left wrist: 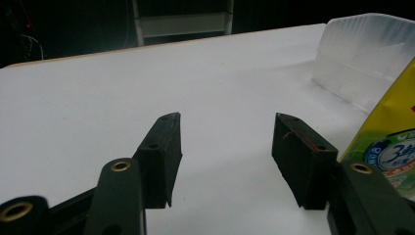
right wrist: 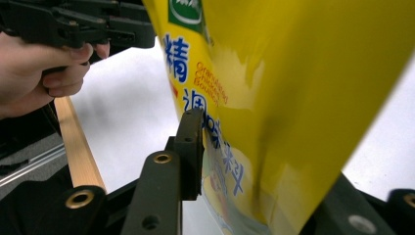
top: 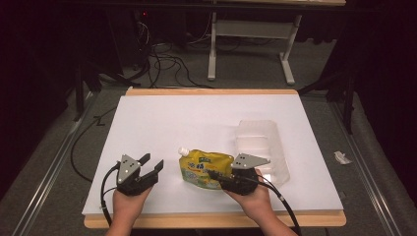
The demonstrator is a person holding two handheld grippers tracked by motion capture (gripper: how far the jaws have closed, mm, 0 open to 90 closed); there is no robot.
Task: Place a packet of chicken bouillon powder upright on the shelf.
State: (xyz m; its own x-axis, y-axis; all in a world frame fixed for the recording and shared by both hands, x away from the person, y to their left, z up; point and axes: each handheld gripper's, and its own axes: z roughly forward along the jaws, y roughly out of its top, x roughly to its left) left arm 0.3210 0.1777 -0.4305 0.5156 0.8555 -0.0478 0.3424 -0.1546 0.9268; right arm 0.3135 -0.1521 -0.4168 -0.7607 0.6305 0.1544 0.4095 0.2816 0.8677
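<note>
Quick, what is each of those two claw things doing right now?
Left gripper: fingers open, nothing between them.
Right gripper: fingers closed on the yellow pouch.

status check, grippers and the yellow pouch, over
Left gripper open, nothing between its jaws. Right gripper shut on yellow pouch. Clear plastic tray just behind pouch; nothing blocking.

Two black hand-held units: left gripper (top: 151, 164), right gripper (top: 215, 176). Grey three-cornered plate (top: 249, 160) on top of each, black cable (top: 278, 193) trailing behind. Matte black blocky jaws, brass-ringed pivot holes (left wrist: 120, 166). Bare forearms, no sleeves.
</note>
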